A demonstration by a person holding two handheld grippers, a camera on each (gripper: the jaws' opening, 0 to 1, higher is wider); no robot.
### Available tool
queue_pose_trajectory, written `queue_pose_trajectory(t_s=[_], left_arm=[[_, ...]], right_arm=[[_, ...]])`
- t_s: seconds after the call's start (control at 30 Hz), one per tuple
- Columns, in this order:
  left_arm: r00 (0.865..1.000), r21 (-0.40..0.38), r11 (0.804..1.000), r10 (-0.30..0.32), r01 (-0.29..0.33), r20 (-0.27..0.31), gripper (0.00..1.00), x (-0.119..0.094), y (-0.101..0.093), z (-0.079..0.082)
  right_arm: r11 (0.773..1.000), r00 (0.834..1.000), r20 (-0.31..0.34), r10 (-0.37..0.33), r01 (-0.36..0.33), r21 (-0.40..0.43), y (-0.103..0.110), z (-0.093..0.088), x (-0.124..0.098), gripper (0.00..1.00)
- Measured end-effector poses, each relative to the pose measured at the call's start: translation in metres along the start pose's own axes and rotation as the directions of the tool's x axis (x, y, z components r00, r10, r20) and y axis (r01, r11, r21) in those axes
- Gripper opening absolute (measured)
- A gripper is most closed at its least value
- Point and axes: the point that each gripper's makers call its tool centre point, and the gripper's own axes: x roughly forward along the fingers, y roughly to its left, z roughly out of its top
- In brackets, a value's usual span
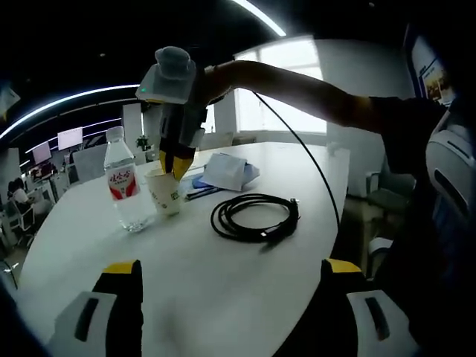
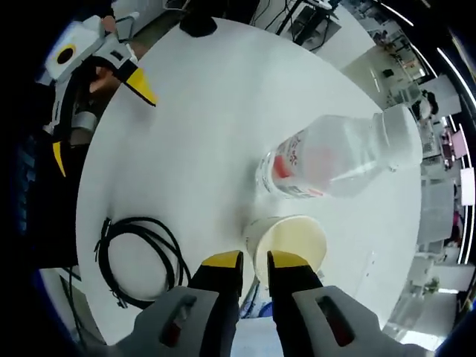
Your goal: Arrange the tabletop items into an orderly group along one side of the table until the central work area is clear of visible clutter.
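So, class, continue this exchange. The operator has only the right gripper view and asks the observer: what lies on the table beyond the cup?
Observer: Folded white papers on something blue lie just behind the paper cup.
Operator: Anything on the cup's outside?
Observer: A small green mark on its side.
Operator: Is anything trailing from my tool?
Observer: A thin black cord runs from the right tool back along the person's arm.
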Motion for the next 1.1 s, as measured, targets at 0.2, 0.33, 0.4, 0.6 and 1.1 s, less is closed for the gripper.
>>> queue_pose_trajectory(t_s=[0.2, 0.33, 0.4, 0.6, 1.1], left_arm=[[1.000, 0.007, 1.000, -0.009, 0.009, 0.019, 1.00, 0.003, -0.001, 0.008], [1.000, 0.010, 1.000, -0.011, 0.011, 0.025, 1.00, 0.005, -0.003, 0.012], [1.000, 0.012, 1.000, -0.013, 0.013, 0.024, 1.00, 0.006, -0.004, 0.013], [1.000, 0.024, 1.000, -0.021, 0.020, 0.019, 1.00, 0.007, -0.006, 0.013], [0.998, 0.061, 0.998, -0.032, 0.029, 0.046, 0.99, 0.012, -0.011, 0.025]], right_arm=[[0.999, 0.997, 0.065, -0.050, 0.049, 0.017, -0.005, 0.006, -0.022, 0.31], [0.997, 0.995, 0.069, -0.077, 0.077, 0.003, -0.005, 0.003, -0.026, 0.41], [0.997, 0.994, 0.073, -0.082, 0.082, 0.002, -0.005, 0.002, -0.026, 0.46], [0.991, 0.989, 0.058, -0.135, 0.134, 0.013, -0.014, -0.004, -0.024, 0.72], [0.976, 0.976, 0.081, -0.200, 0.192, 0.104, -0.022, -0.016, -0.029, 1.00]])
